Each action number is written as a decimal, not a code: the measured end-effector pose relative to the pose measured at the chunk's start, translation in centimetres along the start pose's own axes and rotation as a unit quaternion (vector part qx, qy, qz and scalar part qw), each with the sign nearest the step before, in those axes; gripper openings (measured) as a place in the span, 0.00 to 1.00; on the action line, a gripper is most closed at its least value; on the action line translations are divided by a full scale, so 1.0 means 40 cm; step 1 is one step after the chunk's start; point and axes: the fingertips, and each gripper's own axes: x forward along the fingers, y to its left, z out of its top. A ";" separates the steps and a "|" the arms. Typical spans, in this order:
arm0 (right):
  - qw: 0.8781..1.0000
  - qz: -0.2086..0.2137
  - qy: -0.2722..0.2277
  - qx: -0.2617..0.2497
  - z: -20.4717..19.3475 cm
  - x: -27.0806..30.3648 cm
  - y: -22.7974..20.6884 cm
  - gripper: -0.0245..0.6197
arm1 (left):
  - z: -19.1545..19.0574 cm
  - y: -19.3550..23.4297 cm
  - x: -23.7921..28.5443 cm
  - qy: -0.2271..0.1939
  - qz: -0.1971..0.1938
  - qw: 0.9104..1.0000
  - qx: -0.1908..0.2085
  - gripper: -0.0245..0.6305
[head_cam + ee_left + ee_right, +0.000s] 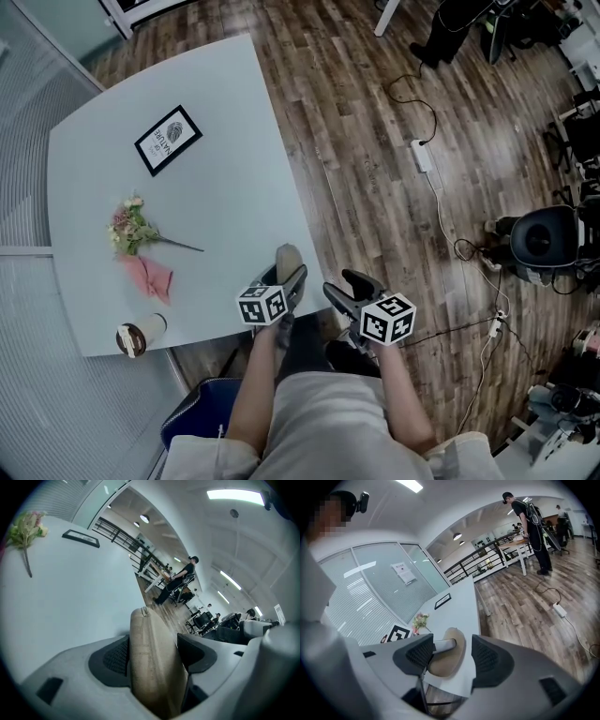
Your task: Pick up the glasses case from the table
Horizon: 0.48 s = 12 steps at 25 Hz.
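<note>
Left gripper [289,281] jaws clamp the tan glasses case [150,658] edge-on at the worktop's [225,141] 5 o'clock corner. Right gripper [449,656] jaws stand wide, empty. Likely risk: the rounded shell slips out, falling past the edge to the floor [375,112].

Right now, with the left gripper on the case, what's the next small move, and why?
Probably lift the left gripper straight up, jaws kept shut. Its jaws are clamped on the tan glasses case, which is at the near edge of the table; I can't tell whether it has cleared the surface. The right gripper is open and empty, so it needn't help.
</note>
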 end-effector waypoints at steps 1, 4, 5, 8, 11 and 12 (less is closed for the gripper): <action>1.000 -0.001 -0.001 0.002 0.000 -0.002 -0.004 0.43 | 0.000 0.000 0.001 0.000 0.001 1.000 0.000 0.51; 1.000 -0.002 -0.006 0.007 0.003 -0.011 -0.017 0.43 | 0.003 -0.006 0.007 0.000 0.001 1.000 0.002 0.51; 1.000 -0.002 -0.006 0.008 0.002 -0.013 -0.020 0.43 | 0.003 -0.008 0.008 0.000 0.002 1.000 0.003 0.51; 1.000 0.001 -0.003 0.011 -0.008 -0.022 -0.024 0.43 | -0.001 -0.009 0.005 -0.004 0.006 1.000 0.002 0.50; 1.000 0.004 -0.003 0.013 -0.006 -0.043 -0.034 0.43 | 0.000 -0.022 0.008 -0.005 0.011 1.000 0.002 0.50; 1.000 0.005 -0.004 0.013 -0.003 -0.052 -0.037 0.43 | 0.000 -0.027 0.009 -0.005 0.013 1.000 0.002 0.50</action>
